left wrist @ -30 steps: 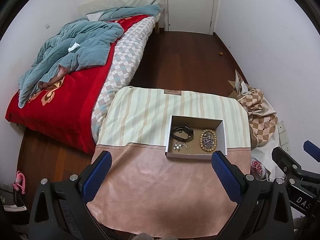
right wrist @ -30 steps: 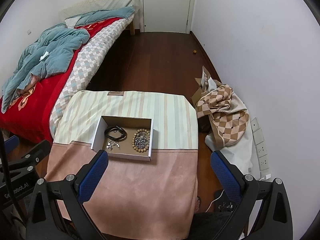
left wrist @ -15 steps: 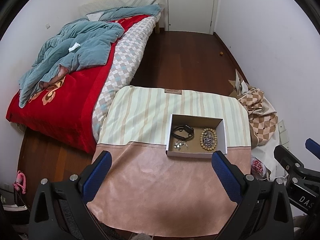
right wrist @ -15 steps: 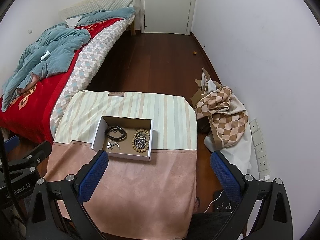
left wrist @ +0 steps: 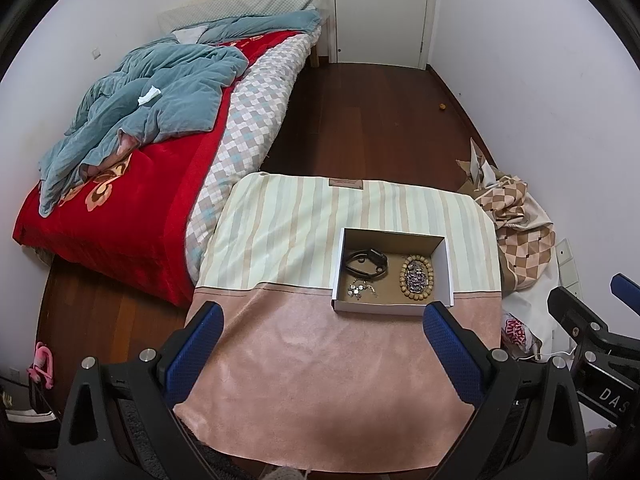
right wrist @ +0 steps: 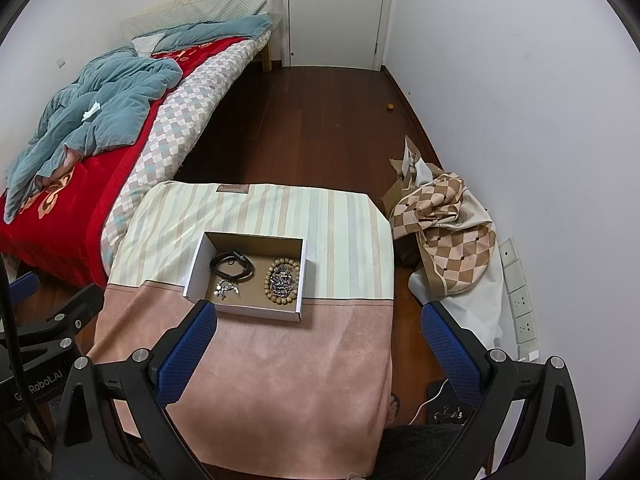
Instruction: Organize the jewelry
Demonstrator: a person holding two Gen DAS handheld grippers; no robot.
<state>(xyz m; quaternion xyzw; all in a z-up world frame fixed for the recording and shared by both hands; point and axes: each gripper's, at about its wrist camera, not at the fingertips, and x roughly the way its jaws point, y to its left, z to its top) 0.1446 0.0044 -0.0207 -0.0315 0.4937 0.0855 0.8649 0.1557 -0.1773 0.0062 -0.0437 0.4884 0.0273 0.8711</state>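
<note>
The box [left wrist: 393, 274] is sitting on the cloth-covered table [left wrist: 320, 380] with all the jewelry lying inside it: a black band [left wrist: 366, 263] at the back left, a small silver piece [left wrist: 361, 289] in front of it, and a bead bracelet [left wrist: 416, 277] along the right side, its long axis running front to back. Both grippers are hanging high above the near edge, jaws standing wide and holding nothing. From the left gripper [left wrist: 322, 354] the box is lying ahead and to the right; from the right gripper [right wrist: 318, 354] it is lying ahead and to the left, its near corner looking close to the left fingertip [right wrist: 192, 344]. Neither looks clearly nearer. The right view is showing the right gripper reaching past the table's right edge; the left view is showing the bracelet tucked close against the right wall.
</note>
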